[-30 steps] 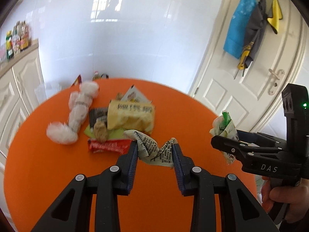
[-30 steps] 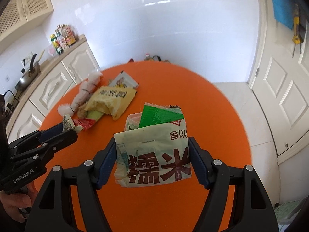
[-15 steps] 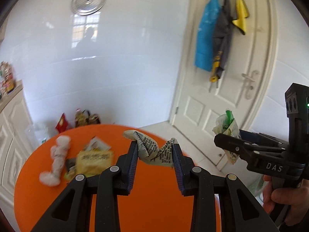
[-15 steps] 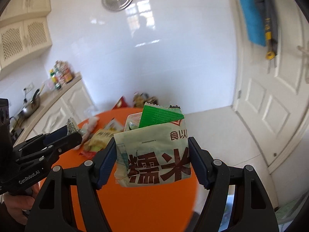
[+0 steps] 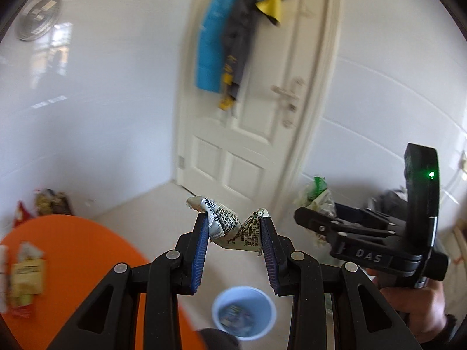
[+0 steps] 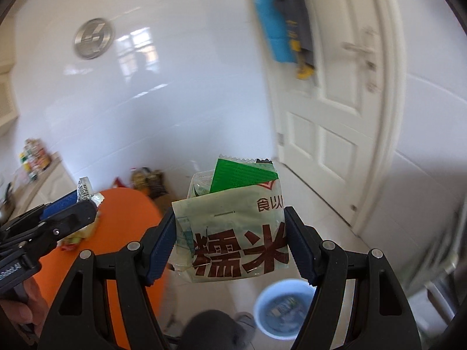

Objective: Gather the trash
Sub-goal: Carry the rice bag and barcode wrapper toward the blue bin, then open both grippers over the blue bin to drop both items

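The blue bin stands on the floor just off the orange table, below both grippers; the right gripper, clamped on a rice packet, hangs nearer above the bin than the left gripper, pinching a crumpled wrapper; bin contents are blurred.

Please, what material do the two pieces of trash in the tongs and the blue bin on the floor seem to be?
The crumpled wrapper in the left tongs looks like thin plastic film: it holds sharp creases and carries fine print. The rice bag in the right tongs looks like glossy, semi-clear printed plastic with a serrated top edge. The blue bin is probably smooth moulded plastic, though blurred.
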`<state>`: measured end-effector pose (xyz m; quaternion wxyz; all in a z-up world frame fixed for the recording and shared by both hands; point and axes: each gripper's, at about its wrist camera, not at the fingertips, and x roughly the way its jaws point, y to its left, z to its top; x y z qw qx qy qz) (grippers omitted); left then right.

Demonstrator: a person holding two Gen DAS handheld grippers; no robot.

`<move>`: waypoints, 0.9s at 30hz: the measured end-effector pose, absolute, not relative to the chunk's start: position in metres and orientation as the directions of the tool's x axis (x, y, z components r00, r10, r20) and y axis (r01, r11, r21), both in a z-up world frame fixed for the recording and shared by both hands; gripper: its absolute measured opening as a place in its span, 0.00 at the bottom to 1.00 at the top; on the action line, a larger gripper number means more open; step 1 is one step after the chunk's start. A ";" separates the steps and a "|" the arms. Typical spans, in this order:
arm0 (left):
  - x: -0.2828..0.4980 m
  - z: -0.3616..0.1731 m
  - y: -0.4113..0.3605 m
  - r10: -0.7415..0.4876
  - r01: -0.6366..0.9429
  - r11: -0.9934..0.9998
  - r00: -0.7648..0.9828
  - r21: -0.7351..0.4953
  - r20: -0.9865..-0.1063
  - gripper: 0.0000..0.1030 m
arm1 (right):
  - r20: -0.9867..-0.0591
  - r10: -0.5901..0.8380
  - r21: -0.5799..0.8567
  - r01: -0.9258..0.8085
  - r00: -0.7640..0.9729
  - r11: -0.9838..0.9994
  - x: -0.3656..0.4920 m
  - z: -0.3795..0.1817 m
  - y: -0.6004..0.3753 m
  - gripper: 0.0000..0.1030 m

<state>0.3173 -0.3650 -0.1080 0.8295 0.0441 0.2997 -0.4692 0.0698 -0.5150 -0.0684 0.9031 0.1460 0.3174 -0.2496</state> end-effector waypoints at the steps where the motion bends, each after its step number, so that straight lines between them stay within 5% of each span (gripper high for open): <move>1: 0.319 -0.115 -0.376 -0.754 0.814 0.540 0.353 -0.216 -0.554 0.30 | -0.659 -0.373 0.108 0.573 0.653 0.812 0.057 -0.076 -0.528 0.70; 13: 0.343 -0.228 -0.477 -0.629 0.820 0.494 0.108 -0.288 -0.770 0.30 | -0.826 -0.293 0.188 0.726 0.481 0.662 0.008 -0.199 -0.625 0.70; 27: 0.422 -0.298 -0.570 -0.469 0.772 0.546 -0.040 -0.325 -0.882 0.35 | -0.914 -0.123 0.258 0.788 0.387 0.560 0.015 -0.311 -0.670 0.71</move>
